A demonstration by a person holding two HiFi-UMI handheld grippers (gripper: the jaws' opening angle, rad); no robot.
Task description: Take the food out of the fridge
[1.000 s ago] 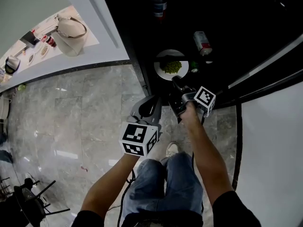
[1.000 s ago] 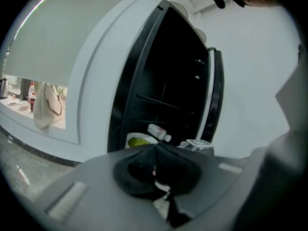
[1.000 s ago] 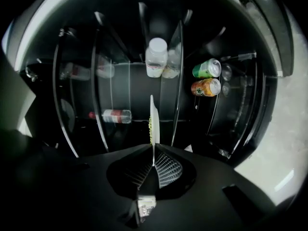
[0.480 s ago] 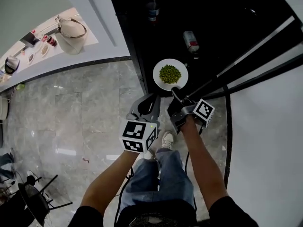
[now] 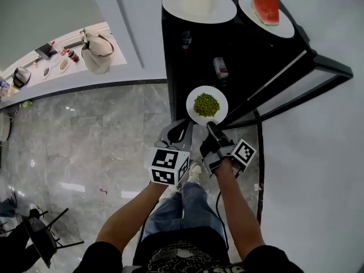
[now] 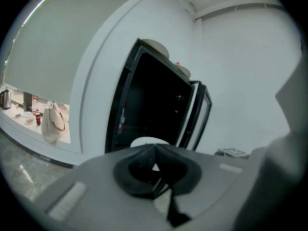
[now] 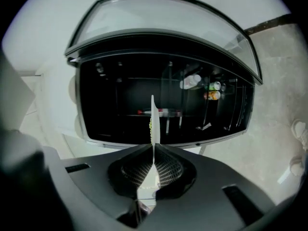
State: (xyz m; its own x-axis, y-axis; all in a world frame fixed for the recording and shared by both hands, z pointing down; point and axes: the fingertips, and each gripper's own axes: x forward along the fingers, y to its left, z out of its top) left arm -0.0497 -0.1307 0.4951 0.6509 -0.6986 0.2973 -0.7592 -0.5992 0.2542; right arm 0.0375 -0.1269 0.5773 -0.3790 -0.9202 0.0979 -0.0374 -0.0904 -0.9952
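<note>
While its jaws clamp the near rim of the white plate point(image 5: 191, 108), the right gripper point(image 5: 210, 125) holds that plate face up just outside the open front of the black fridge point(image 5: 239, 44). A heap of green food point(image 5: 206, 104) sits in the plate's middle. In the right gripper view the plate shows edge-on between the pads. The left gripper point(image 5: 177, 131) hangs beside it in front of the fridge, jaws closed on nothing. Inside the fridge stand a can point(image 5: 220, 68) and a bottle point(image 5: 186, 38). On top of the fridge lie a plate of white food point(image 5: 224, 11) and a plate with watermelon point(image 5: 284, 28). The fridge's glass door point(image 5: 296, 81) stands open on the right gripper's side.
</note>
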